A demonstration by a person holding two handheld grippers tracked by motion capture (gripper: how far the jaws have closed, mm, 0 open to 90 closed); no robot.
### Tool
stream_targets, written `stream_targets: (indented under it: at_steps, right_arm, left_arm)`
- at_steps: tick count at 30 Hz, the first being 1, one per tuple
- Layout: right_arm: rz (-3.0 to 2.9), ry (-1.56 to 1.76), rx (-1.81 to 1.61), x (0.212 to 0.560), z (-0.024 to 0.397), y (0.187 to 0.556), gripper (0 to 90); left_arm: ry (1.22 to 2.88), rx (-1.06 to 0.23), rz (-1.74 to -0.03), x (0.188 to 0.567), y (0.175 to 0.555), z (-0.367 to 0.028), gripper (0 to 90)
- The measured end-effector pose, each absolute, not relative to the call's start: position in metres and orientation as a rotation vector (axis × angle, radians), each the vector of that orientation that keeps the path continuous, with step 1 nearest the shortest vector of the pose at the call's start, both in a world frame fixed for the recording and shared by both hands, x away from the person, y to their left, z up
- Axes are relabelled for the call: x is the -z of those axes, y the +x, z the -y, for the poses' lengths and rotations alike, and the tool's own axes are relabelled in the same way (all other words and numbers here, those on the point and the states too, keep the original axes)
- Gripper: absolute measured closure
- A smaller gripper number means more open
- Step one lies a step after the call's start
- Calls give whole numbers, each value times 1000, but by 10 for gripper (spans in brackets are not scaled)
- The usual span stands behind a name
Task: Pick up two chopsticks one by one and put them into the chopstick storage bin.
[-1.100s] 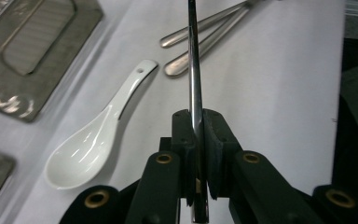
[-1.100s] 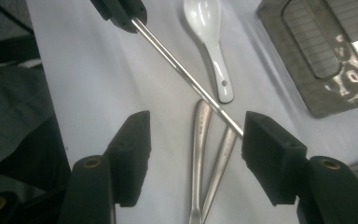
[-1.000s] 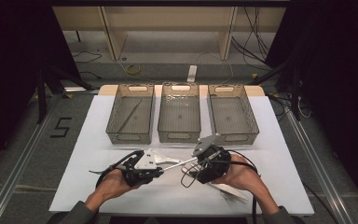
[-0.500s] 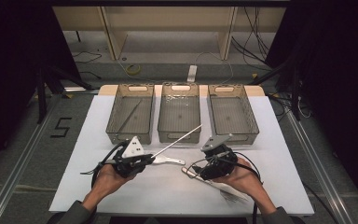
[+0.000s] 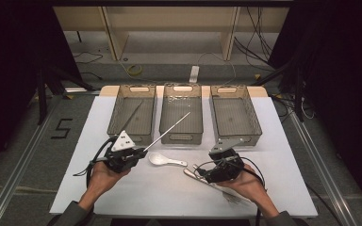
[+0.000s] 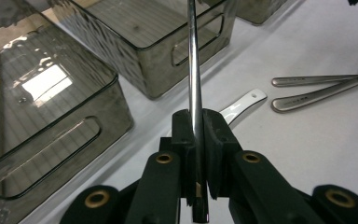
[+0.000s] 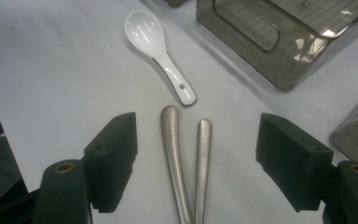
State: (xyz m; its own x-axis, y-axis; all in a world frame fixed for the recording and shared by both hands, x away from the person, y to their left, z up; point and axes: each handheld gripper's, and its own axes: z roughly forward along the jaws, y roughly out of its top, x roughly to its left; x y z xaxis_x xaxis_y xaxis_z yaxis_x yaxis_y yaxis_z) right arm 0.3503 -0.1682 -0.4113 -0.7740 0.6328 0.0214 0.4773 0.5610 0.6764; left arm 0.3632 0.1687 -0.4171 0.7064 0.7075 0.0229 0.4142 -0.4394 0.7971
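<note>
Now the left gripper has carried its clamped chopstick clear toward the bins, while the right gripper, jaws just widened and empty, hovers astride 2 handles.

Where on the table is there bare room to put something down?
The white table is bare right of the right bin, in its near-left corner, and left of the left bin. It is crowded mid-front: the white spoon and two metal handles lie between the left gripper and right gripper.
</note>
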Motion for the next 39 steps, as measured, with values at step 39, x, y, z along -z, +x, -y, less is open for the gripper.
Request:
stream_targets:
  at_steps: [39]
  right_arm:
    - [-2526,1049,-1091,428,198,335,283]
  left_arm:
    - [1913,-566,-1141,411,411,-208,835]
